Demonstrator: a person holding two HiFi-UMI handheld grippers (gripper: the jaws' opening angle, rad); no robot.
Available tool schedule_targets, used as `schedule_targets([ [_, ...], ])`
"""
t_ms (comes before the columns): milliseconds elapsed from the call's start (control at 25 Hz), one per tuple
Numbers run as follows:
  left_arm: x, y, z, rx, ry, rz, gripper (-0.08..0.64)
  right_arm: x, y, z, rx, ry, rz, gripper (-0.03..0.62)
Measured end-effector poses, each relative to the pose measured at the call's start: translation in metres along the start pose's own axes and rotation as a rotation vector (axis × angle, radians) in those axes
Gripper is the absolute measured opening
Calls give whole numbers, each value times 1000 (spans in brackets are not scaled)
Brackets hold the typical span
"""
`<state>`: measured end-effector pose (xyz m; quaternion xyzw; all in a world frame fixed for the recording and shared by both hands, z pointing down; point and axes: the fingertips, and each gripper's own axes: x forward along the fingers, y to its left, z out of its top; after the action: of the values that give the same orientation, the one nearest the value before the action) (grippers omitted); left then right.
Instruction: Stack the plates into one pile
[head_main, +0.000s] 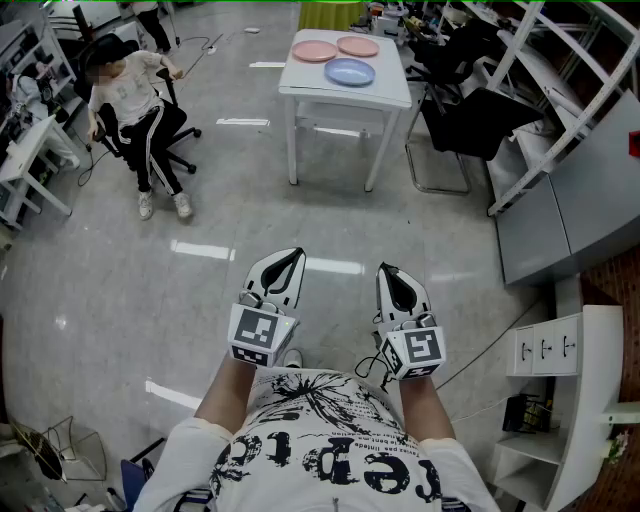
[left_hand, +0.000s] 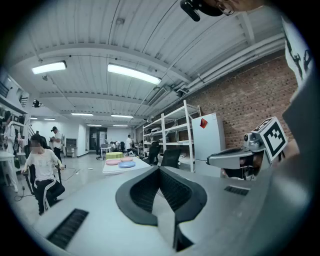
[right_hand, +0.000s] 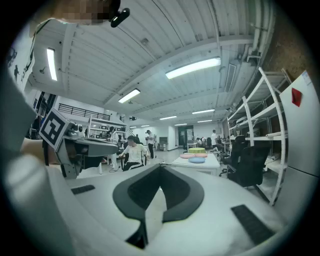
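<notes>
Both grippers sit low in front of the person's torso, side by side, well apart from the table. Left gripper: jaws pressed together, nothing between them. Right gripper: same, jaws together and empty. Both point roughly level across the glossy grey floor toward the white table. Each gripper's marker cube faces up at the head view.

Three plates lie flat on the table top, none stacked. A pink plate is at the far left of the top and a second pink plate is just beside it on the right. A blue plate lies nearer the person, in front of the two pink ones. All three are close together; I cannot tell whether the rims touch. In both gripper views the plates show small and far off, straight beyond the jaw tips.

A seated person on an office chair is left of the table, well apart from it. A black chair stands just beside the table's right side. A white shelving rack runs along the right. A white drawer unit stands near the right gripper's side. A brick wall shows behind the rack in the left gripper view.
</notes>
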<state>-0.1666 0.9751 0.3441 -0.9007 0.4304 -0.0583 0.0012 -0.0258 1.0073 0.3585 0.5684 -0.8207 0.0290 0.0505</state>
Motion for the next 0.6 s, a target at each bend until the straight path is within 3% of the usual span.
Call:
schedule_targets([
  [440, 18, 10, -10, 4, 28, -27, 6, 22, -4, -10, 7, 36, 20, 6],
  [600, 22, 19, -14, -8, 36, -38, 6, 30, -4, -9, 52, 28, 7, 6],
])
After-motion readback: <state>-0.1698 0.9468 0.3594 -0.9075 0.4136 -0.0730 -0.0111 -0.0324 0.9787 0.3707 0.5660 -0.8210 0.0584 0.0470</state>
